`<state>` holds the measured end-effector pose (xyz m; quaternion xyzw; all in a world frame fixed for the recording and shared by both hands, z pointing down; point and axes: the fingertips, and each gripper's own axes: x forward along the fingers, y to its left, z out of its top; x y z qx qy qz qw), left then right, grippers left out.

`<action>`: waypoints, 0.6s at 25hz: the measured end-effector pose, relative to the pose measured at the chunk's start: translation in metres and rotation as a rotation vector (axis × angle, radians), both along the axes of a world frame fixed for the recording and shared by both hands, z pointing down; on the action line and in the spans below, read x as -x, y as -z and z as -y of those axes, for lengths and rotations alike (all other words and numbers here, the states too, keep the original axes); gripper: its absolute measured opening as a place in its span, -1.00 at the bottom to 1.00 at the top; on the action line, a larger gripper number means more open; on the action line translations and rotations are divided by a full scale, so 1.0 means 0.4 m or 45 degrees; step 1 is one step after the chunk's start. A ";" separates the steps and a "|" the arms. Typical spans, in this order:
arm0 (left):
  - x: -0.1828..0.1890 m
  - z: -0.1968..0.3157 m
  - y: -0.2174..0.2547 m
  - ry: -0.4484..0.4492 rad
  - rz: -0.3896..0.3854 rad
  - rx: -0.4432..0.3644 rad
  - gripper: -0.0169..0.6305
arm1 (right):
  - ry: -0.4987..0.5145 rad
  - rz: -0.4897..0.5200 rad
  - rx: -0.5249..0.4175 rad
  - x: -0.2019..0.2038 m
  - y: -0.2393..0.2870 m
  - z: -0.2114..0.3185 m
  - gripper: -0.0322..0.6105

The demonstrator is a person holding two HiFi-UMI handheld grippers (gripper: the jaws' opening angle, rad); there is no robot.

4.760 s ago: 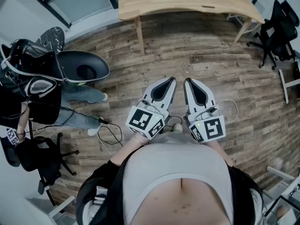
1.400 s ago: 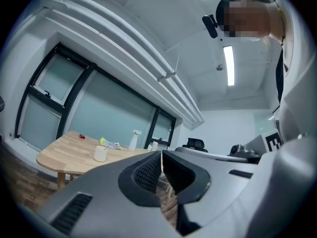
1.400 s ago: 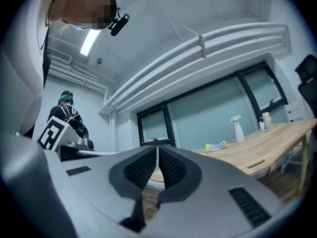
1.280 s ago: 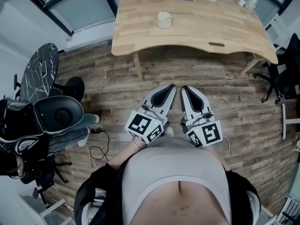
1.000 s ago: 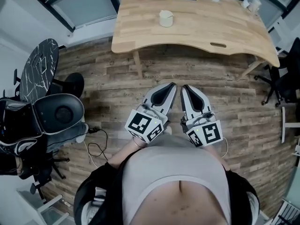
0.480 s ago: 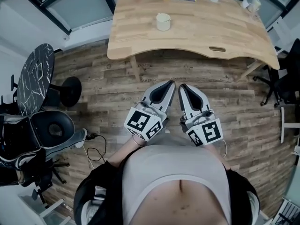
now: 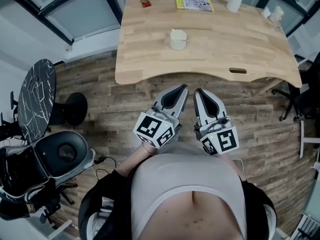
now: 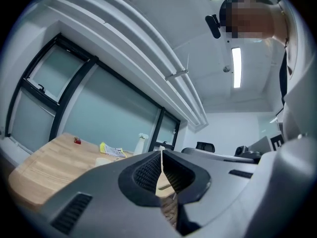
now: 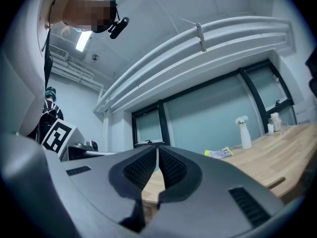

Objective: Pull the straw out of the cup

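Though neither holds anything, left gripper (image 7: 180, 88) clenched, right gripper (image 7: 199, 92) clenched just beside it, white cup (image 7: 178, 39) well ahead of both, on wooden table (image 7: 235, 44).

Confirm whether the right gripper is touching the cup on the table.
Apart. The head view shows the right gripper held over the floor, short of the table where the cup stands.

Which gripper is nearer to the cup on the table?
Left. The left gripper is almost straight before the cup; the right gripper is beside it, farther right.
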<state>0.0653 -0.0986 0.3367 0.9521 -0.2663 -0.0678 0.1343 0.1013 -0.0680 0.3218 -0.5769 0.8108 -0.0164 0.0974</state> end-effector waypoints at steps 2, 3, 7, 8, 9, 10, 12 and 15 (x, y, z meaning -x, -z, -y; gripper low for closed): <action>0.003 0.060 0.002 0.003 0.001 0.005 -0.91 | -0.010 -0.005 -0.006 -0.003 0.006 0.053 -0.79; 0.004 0.088 0.005 0.004 0.001 0.004 -0.90 | -0.015 -0.006 -0.007 -0.004 0.008 0.079 -0.79; -0.003 0.179 0.022 -0.022 0.000 -0.006 -0.91 | -0.042 -0.001 -0.011 -0.009 0.019 0.171 -0.79; -0.006 0.200 0.024 -0.030 0.002 -0.007 -0.90 | -0.049 0.000 -0.011 -0.011 0.022 0.192 -0.79; -0.009 0.220 0.024 -0.036 0.004 -0.007 -0.91 | -0.055 0.000 -0.011 -0.013 0.023 0.213 -0.79; -0.011 0.241 0.023 -0.041 0.005 -0.005 -0.91 | -0.061 -0.001 -0.011 -0.016 0.023 0.233 -0.79; -0.016 0.281 0.020 -0.049 0.006 -0.003 -0.90 | -0.073 -0.004 -0.011 -0.022 0.023 0.272 -0.79; -0.027 0.330 0.015 -0.065 0.011 -0.002 -0.91 | -0.095 -0.008 -0.008 -0.034 0.023 0.323 -0.79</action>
